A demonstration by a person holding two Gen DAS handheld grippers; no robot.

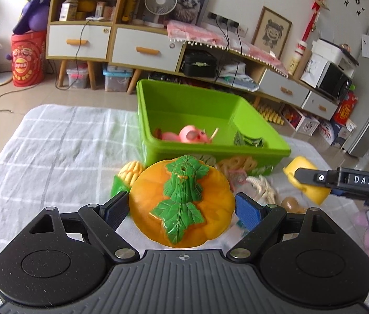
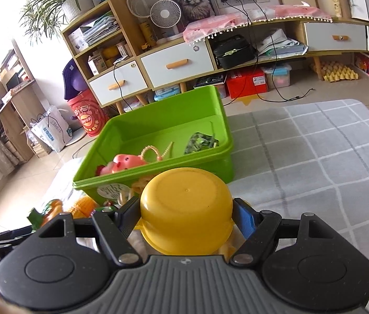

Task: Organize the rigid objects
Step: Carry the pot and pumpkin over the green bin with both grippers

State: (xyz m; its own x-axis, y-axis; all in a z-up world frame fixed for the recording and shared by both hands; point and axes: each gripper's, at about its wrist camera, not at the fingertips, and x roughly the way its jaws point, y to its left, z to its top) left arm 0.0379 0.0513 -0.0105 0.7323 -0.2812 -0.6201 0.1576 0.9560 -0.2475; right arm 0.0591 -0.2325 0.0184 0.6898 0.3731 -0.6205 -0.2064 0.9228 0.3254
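Reaching forward over the grey-and-white checked cloth (image 1: 53, 141), we hold the left gripper (image 1: 181, 206) level and low, its fingers flanking the orange plastic pumpkin with a green leafy stem (image 1: 181, 198). Both pads sit against the pumpkin's sides, so the jaws grasp it just in front of the bright green rectangular plastic bin (image 1: 210, 110). Our right gripper (image 2: 187, 217) points toward the same bin (image 2: 158, 130) and clasps an upturned yellow plastic bowl (image 2: 187, 209) between its pads — flat base facing the camera, rim toward the cloth. Inside the bin lie a pink plastic pig toy (image 2: 126, 163) and a dark green clip-like piece (image 2: 201, 142). A yellow toy corn cob with green husk (image 1: 126, 178) lies just beside the pumpkin.
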